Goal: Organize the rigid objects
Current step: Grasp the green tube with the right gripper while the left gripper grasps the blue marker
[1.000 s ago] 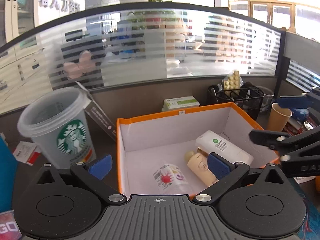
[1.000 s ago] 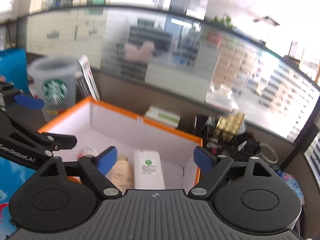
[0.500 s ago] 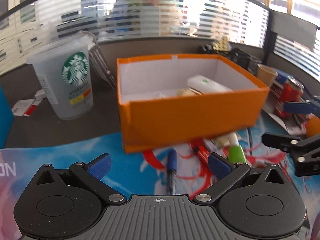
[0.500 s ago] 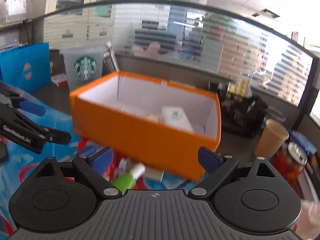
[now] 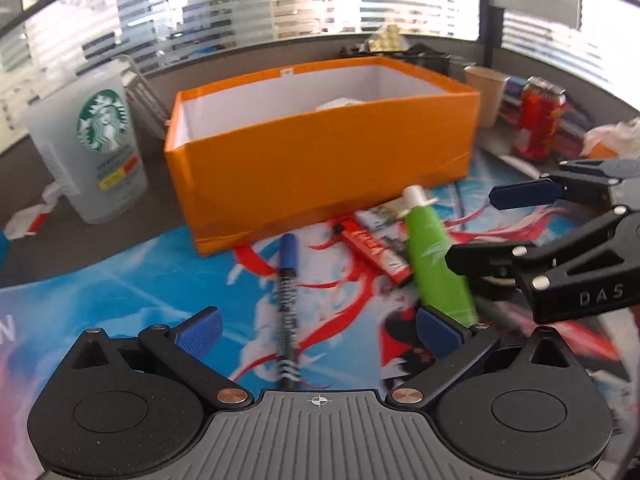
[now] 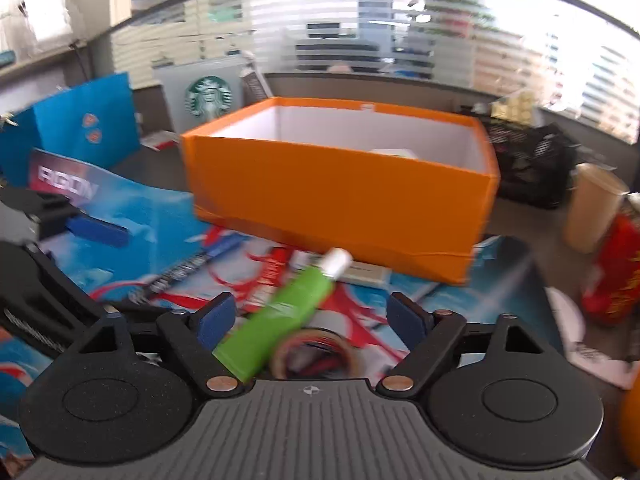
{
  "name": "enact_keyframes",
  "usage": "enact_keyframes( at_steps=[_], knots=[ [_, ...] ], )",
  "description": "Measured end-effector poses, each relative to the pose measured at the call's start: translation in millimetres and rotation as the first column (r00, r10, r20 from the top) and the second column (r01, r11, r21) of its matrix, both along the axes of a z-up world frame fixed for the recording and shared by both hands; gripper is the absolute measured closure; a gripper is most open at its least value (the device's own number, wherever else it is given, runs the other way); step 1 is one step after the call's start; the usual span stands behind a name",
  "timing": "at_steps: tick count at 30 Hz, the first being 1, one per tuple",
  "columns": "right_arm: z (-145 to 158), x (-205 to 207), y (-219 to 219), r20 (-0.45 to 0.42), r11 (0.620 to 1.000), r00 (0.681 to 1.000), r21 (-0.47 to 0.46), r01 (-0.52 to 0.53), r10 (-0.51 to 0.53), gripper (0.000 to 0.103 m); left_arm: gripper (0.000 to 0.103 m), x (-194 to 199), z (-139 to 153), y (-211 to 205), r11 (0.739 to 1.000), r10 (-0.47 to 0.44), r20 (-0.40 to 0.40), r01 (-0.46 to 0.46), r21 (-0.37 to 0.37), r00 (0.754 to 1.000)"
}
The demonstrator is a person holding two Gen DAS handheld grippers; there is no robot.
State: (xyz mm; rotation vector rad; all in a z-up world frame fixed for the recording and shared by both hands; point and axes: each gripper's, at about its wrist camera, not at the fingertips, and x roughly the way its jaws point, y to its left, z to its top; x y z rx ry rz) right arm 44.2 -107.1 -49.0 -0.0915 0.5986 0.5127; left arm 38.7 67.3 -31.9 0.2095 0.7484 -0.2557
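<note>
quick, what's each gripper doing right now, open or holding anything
Left gripper: open, empty, above the blue pen.
Right gripper: open, holding nothing, the green tube between its fingers.

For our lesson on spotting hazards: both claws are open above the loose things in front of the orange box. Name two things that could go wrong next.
1. The green tube lies slanted across a tape roll, so the right claw might nudge it into rolling away.
2. The left claw sits over the pen, close to the right claw; both closing in could make them bump.
</note>
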Motion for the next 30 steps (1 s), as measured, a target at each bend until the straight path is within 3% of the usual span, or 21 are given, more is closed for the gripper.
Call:
enact_keyframes(
  at_steps=[5, 8, 12, 15, 17, 20, 22, 26, 30],
  knots=[
    [-12, 21, 13, -0.057, 1.0, 0.998, 0.008, 0.012, -0.011, 0.041, 0.0, 12, -15, 10, 1.0, 0.015, -0.05, -0.016, -0.02, 0.999],
    [-20, 34, 12, -0.096, 0.998, 0.995, 0.045, 0.042, -0.037, 0.056, 0.0, 21, -25, 12, 0.999, 0.035, -0.069, -0.036, -0.008, 0.997],
    [-28, 43, 4, -0.137, 0.989, 0.99, 0.132, 0.062, -0.043, 0.066, 0.003, 27, -29, 22, 0.996, 0.036, -0.072, -0.041, -0.074, 0.997],
    [-30, 44, 3, -0.15, 0.985, 0.988, 0.161, 0.054, -0.03, 0.074, 0.022, 26, -28, 24, 0.996, 0.034, -0.029, -0.036, -0.084, 0.999],
    [-31, 44, 4, -0.146, 0.984, 0.989, 0.172, 0.051, -0.025, 0.077, 0.061, 25, -25, 24, 0.995, 0.038, -0.001, -0.038, -0.095, 0.999],
    [-32, 42, 6, -0.139, 0.983, 0.99, 0.177, 0.044, -0.019, 0.08, 0.086, 26, -24, 27, 0.99, 0.04, 0.003, -0.04, -0.134, 0.999],
    [-32, 41, 7, -0.131, 0.985, 0.991, 0.167, 0.039, -0.017, 0.081, 0.093, 27, -23, 28, 0.989, 0.041, 0.002, -0.04, -0.143, 0.999],
    [-31, 38, 9, -0.117, 0.988, 0.993, 0.152, 0.039, -0.021, 0.081, 0.093, 22, -25, 19, 0.993, 0.045, 0.018, -0.042, -0.113, 0.999],
    [-29, 36, 7, -0.107, 0.988, 0.994, 0.151, 0.042, -0.026, 0.081, 0.093, 21, -23, 19, 0.99, 0.05, 0.014, -0.048, -0.129, 0.999]
  ],
)
